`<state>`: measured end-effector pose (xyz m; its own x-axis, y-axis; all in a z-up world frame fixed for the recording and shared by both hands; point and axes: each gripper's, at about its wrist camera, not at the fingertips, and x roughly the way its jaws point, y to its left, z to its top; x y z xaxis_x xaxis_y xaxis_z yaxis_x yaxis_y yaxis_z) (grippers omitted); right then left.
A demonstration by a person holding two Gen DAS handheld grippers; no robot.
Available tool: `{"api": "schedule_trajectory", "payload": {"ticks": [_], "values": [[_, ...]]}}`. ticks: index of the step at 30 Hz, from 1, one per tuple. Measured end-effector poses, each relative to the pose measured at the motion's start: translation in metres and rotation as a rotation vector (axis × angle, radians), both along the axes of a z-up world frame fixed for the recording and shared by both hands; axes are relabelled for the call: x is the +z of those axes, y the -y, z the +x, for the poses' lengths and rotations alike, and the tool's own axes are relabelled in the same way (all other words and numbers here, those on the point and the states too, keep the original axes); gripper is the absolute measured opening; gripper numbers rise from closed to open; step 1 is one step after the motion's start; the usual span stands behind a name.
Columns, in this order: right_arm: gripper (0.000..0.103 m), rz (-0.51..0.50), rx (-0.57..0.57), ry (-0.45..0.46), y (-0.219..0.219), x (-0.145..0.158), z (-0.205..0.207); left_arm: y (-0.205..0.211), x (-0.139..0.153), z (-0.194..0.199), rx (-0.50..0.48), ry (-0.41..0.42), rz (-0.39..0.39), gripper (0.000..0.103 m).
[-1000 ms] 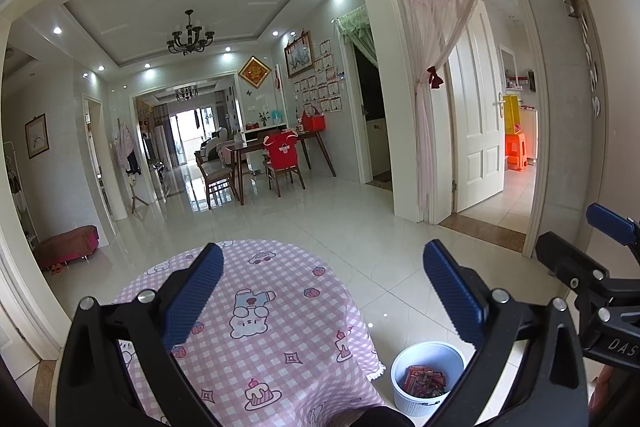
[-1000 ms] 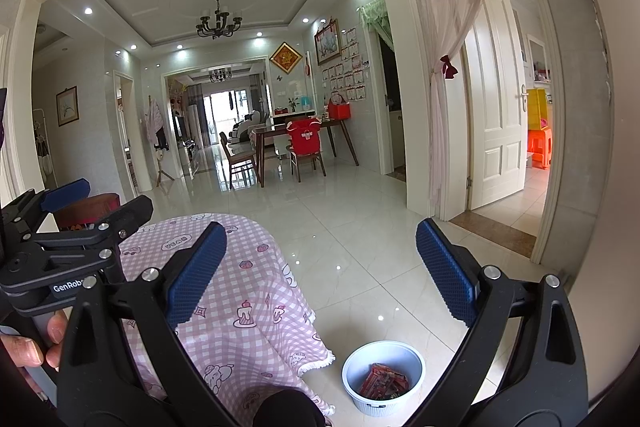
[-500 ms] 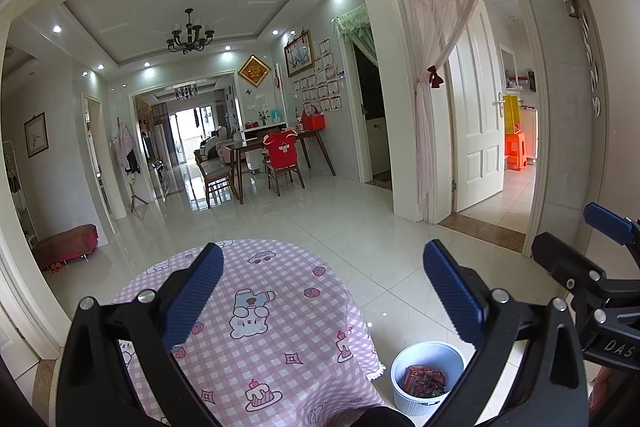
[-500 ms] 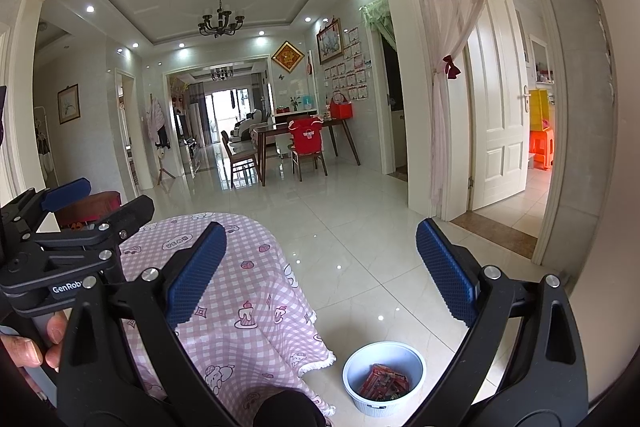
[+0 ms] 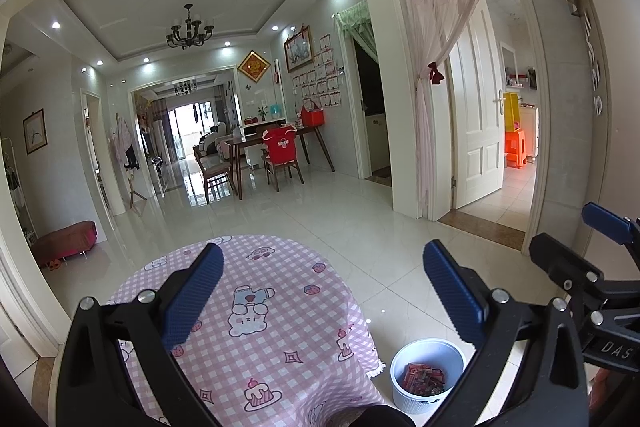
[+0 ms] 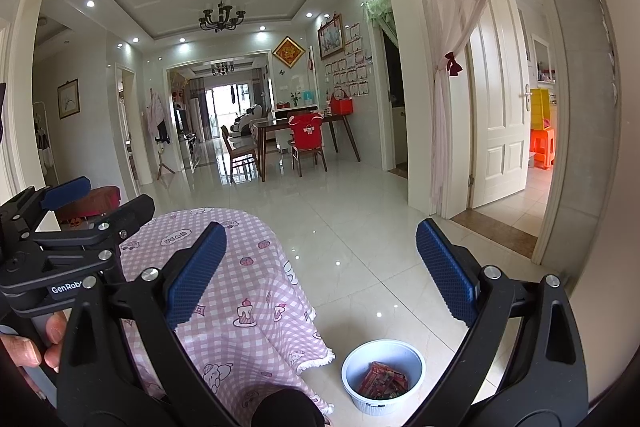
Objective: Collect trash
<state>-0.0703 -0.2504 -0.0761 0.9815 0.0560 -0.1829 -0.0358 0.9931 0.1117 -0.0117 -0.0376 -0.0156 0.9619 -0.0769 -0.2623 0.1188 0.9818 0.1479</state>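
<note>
A: Item one, left gripper (image 5: 322,291)?
B: Jaws spread wide, nothing between them; right gripper (image 6: 320,267) likewise wide and empty.

A: Item two, trash?
B: Red wrappers (image 6: 382,381) inside white bin (image 6: 416,359), on the floor below and ahead of the right gripper, just beside the tablecloth (image 5: 276,307) hem; cloth top shows no litter.

A: Handling?
B: Likely light, crinkly, soft; pinch a loose edge. Bin probably light, stiff; take its rim

We are in a home: a chandelier (image 5: 189,32), a dining table (image 5: 276,139) with chairs (image 5: 282,159), curtained doorways (image 5: 444,39).
</note>
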Motion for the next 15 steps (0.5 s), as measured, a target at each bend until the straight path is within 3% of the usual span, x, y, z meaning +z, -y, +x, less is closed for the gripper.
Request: {"api": "schedule_trajectory", "payload": {"ticks": [15], "values": [[0.094, 0.001, 0.001, -0.001, 0.002, 0.0037, 0.0008, -0.0074, -0.001, 0.0031, -0.005, -0.009, 0.0, 0.098]]}}
